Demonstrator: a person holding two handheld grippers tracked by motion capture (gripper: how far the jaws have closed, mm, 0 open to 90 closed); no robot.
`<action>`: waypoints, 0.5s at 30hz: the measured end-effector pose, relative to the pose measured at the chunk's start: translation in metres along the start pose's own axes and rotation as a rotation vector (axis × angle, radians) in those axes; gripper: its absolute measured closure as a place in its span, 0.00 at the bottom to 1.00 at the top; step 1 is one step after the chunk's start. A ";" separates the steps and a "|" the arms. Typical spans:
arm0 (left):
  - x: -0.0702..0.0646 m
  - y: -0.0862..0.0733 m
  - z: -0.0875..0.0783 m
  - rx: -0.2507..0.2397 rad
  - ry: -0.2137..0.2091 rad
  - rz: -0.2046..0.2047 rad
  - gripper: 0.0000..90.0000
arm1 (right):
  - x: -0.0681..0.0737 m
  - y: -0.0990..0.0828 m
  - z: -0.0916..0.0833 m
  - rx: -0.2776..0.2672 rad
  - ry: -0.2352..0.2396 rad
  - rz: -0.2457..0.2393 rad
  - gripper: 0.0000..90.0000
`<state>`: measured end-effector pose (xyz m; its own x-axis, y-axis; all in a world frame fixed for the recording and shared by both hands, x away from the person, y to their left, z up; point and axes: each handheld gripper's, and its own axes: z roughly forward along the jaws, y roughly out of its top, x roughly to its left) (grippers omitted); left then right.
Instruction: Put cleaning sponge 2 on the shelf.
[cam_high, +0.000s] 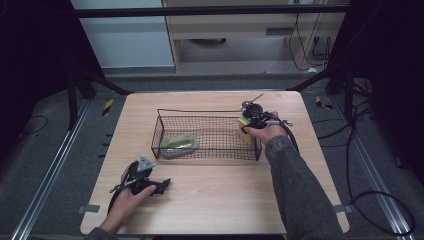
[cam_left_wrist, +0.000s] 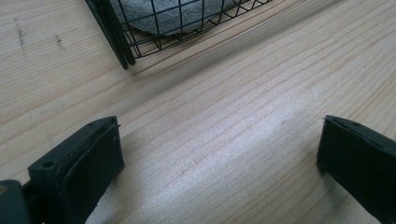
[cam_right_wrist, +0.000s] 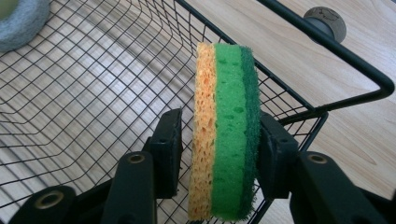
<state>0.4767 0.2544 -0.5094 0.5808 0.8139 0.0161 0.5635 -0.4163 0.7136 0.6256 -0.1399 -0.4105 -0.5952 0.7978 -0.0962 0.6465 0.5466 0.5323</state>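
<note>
On the left, the left tongs (cam_high: 161, 186) rest low on the desk (cam_high: 215, 200) near its front edge, just short of the basket (cam_high: 207, 111). The left gripper view shows their jaws spread wide with bare wood between them, holding nothing. Ahead of them, in the basket's left end, lies a grey-rimmed scouring pad (cam_high: 178, 145), flat on the wire floor.

Moving right, the basket's middle is bare mesh. At its right end the right tongs (cam_right_wrist: 215, 144) are clamped on a sponge (cam_right_wrist: 225, 130), orange on one face, green with a darker scrubbing layer on the other. The jaws press its two broad faces, so the sponge stands on edge with its long axis running straight out from the tongs. It sits just inside the basket's right corner, above the wire floor, with the rim wire just beside it.

Judging by this, the sponge likely goes straight down, and the right hand alone can do that; the left is well apart from it.
</note>
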 end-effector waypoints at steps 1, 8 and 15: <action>0.000 0.000 0.000 0.000 0.000 0.000 0.00 | 0.001 0.000 -0.002 0.002 0.000 0.001 0.62; 0.000 0.000 0.000 0.000 0.000 -0.001 0.00 | 0.007 0.000 -0.014 -0.022 0.006 -0.005 0.63; 0.000 0.000 0.000 0.000 0.000 -0.001 0.00 | 0.016 0.000 -0.021 -0.021 0.032 -0.027 0.69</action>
<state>0.4767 0.2543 -0.5094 0.5803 0.8143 0.0154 0.5640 -0.4155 0.7137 0.6059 -0.1322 -0.3940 -0.6275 0.7741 -0.0837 0.6201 0.5619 0.5476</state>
